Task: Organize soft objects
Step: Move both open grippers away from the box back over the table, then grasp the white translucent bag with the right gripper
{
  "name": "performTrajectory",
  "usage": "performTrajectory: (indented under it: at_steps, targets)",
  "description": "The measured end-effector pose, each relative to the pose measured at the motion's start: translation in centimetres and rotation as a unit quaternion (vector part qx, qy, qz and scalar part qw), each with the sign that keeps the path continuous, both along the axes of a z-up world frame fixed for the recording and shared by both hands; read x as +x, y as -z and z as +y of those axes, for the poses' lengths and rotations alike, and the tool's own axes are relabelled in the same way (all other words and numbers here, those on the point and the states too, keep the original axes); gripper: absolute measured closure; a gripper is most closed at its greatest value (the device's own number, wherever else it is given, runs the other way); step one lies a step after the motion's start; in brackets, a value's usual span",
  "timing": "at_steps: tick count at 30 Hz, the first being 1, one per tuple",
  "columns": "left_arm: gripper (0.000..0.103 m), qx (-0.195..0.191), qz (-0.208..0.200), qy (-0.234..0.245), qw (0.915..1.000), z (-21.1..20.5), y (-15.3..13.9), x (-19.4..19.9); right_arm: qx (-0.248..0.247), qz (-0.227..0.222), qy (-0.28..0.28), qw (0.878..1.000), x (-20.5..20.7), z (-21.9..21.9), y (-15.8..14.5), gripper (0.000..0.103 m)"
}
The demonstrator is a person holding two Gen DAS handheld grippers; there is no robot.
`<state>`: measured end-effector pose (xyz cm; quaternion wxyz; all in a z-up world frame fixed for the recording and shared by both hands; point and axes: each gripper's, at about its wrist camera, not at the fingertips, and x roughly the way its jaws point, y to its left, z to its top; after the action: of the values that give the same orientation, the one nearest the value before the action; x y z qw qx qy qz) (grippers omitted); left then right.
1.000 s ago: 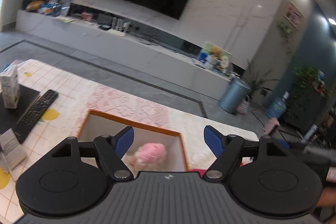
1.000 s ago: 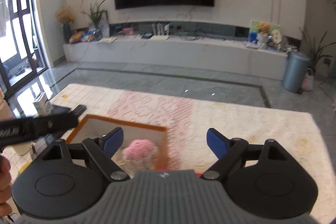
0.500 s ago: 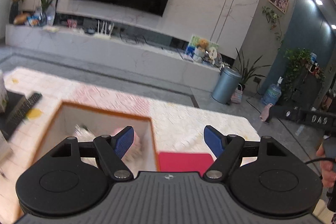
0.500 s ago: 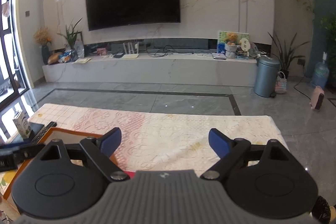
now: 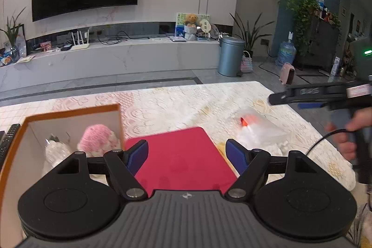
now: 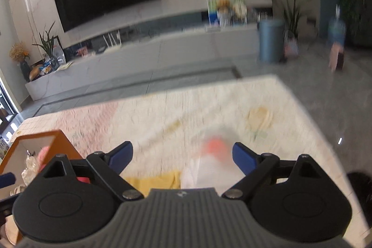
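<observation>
An orange-rimmed box [image 5: 69,109] stands at the left of the table and holds a pink knitted soft toy [image 5: 98,138] and a clear-wrapped white item [image 5: 55,150]. A red flat lid or pad [image 5: 181,157] lies beside it, under my open, empty left gripper [image 5: 187,153]. A clear bag with an orange-red thing inside [image 5: 253,124] lies to the right; in the blurred right wrist view it [image 6: 214,155] sits just ahead of my open, empty right gripper [image 6: 182,153]. A yellow cloth [image 6: 158,179] lies below the right gripper. The box [image 6: 39,138] shows at the left there.
The table wears a white lace cloth [image 5: 186,104]. A black remote [image 5: 7,141] lies left of the box. The right hand-held gripper [image 5: 325,94] shows at the right of the left wrist view. A TV wall and grey bin [image 5: 231,56] stand beyond the table.
Both grippers swung to the right, away from the box. The red pad and the clear bag came into view. The right view is now motion-blurred over the bag.
</observation>
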<state>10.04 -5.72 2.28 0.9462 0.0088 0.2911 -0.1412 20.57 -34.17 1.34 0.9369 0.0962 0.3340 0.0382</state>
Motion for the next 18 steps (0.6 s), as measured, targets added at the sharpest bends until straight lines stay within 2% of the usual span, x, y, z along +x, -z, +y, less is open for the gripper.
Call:
performTrajectory:
  at_steps: [2,6,9,11,15,17,18]
  targets:
    - [0.014,0.006,0.005,0.001,1.0000,-1.0,0.1,0.1,-0.009,0.021,0.013,1.000,1.1,-0.8,1.6,0.012]
    - [0.014,0.031,0.009,-0.008,0.9994,-3.6,0.0,0.5,-0.057,0.068,0.020,0.996,3.5,-1.1,5.4,0.012]
    - [0.014,0.055,0.035,-0.027,0.9975,-5.5,0.3,1.3,-0.050,0.089,0.028,0.994,4.4,-1.6,8.4,0.012]
    - [0.014,0.049,0.038,-0.025,0.9978,-6.3,0.3,1.6,-0.048,0.113,0.026,0.992,4.8,-1.9,10.0,0.013]
    - [0.014,0.056,0.038,-0.039,0.9969,-7.7,0.1,2.2,-0.047,0.089,0.002,0.995,4.6,-2.3,10.4,0.013]
    - [0.014,0.059,0.041,-0.048,0.9963,-8.2,0.0,2.4,-0.024,0.078,0.007,0.997,5.0,-2.7,10.2,0.013]
    - [0.014,0.061,0.044,-0.052,0.9958,-8.5,0.0,2.6,-0.007,0.075,0.002,0.997,5.2,-2.9,10.2,0.017]
